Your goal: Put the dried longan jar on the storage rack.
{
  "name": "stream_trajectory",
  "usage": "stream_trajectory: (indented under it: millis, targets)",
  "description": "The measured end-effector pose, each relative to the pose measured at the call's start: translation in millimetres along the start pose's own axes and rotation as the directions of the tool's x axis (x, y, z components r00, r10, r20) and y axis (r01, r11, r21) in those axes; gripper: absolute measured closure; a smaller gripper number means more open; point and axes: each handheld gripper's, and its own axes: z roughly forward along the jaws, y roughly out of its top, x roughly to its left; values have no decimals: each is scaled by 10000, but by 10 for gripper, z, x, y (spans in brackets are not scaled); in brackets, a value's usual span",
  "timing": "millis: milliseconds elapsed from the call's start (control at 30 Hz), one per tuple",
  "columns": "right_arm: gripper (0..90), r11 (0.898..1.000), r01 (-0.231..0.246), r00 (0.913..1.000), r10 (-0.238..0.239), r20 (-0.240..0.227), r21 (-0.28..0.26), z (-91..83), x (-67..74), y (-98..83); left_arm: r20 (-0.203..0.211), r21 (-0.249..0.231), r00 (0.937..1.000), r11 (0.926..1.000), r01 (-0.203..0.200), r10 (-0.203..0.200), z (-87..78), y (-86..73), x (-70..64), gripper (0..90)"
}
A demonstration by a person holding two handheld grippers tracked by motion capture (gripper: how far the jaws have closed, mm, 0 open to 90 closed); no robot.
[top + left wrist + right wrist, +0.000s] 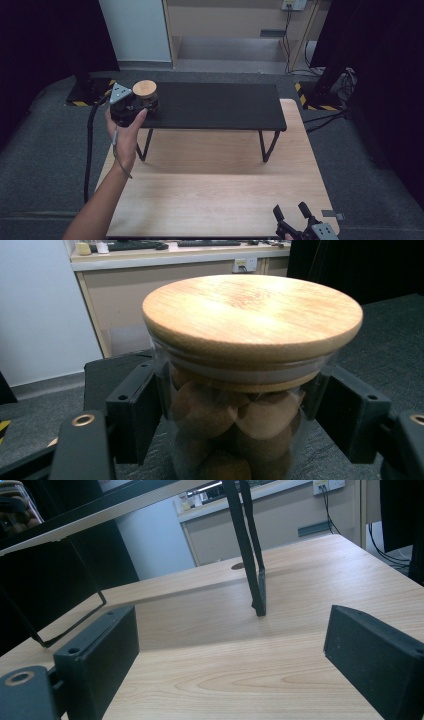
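A glass jar with a round wooden lid, filled with brown round pieces, stands at the left end of the black shelf. My left gripper is shut on it, one jaw on each side of the glass just under the lid. In the left gripper view the jar sits between the black pads, and my left gripper holds it upright. My right gripper rests open near the front right edge of the wooden table. Its jaws stand wide apart over bare wood.
The shelf stands on thin black metal legs over the back half of the table. The jar shows at the top left of the right gripper view. Grey carpet surrounds the table; cables and dark stands lie at the far right.
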Motion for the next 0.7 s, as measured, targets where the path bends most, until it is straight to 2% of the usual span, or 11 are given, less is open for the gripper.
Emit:
stream_trajectory:
  millis: [300,467,533,700]
  targets:
    - [76,10000,-25,10000,25,15,12,-8,-10,1,-51,-80,10000,10000,-14,13,10,-23,-13,235]
    - [75,10000,-19,10000,19,-12,12,-5,-14,1,16,-108,9998,9998,189,-189,13,-25,23,173]
    - [74,10000,-46,10000,46,-13,-19,-4,-16,0,-30,-157,9997,9996,222,-222,-2,-24,24,110]
    - [71,10000,-45,10000,45,-35,-28,0,-16,7,-203,-391,9997,9992,122,-130,-59,-23,-12,48]
